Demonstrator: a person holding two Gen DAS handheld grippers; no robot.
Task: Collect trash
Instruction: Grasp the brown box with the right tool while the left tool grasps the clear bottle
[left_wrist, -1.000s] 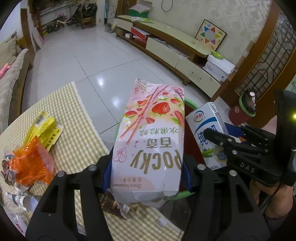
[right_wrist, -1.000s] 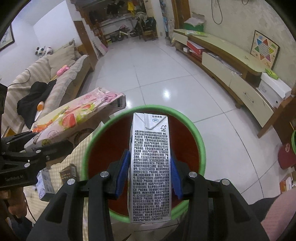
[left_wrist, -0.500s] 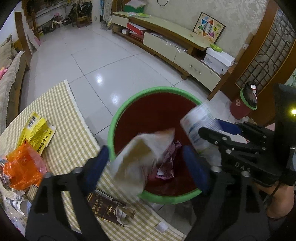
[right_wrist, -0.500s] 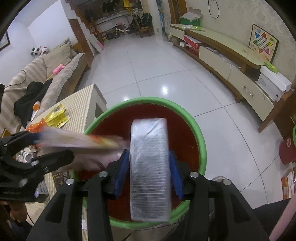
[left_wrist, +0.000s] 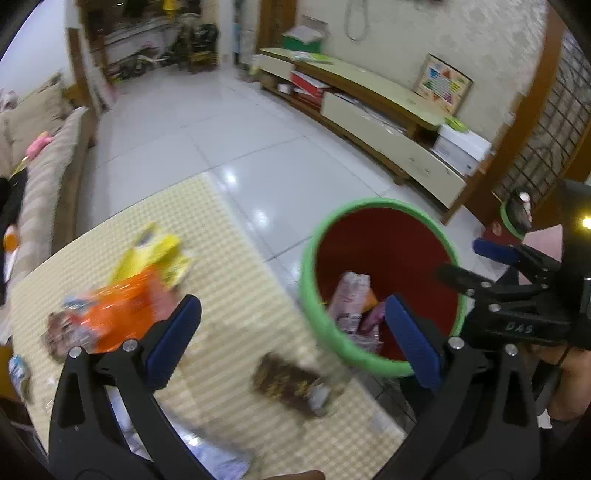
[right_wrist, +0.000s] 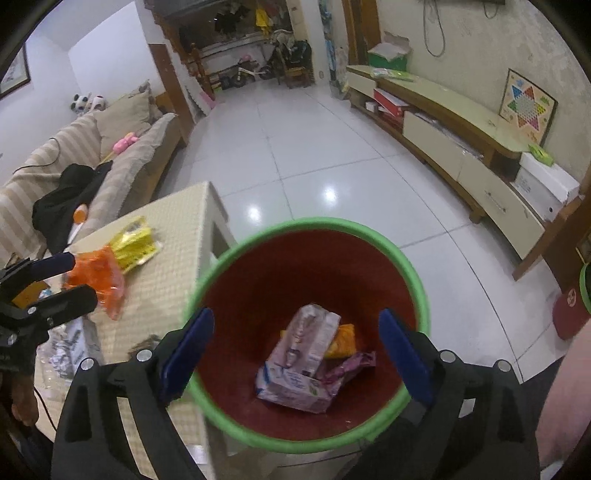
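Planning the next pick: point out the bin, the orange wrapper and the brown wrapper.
bin (right_wrist: 413, 273), right wrist view, green rim.
orange wrapper (left_wrist: 122, 314), left wrist view, its middle.
brown wrapper (left_wrist: 284, 384), left wrist view, its middle.

Trash (left_wrist: 352, 306) inside green-rimmed bin (left_wrist: 314, 325)

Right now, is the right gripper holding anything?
No, the right gripper is open and empty; the milk carton lies in the bin.

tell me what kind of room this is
Most likely a home living room: a striped sofa along one wall, a long low TV-style cabinet opposite across a glossy white tiled floor, and a Chinese checkers board leaning on the cabinet.
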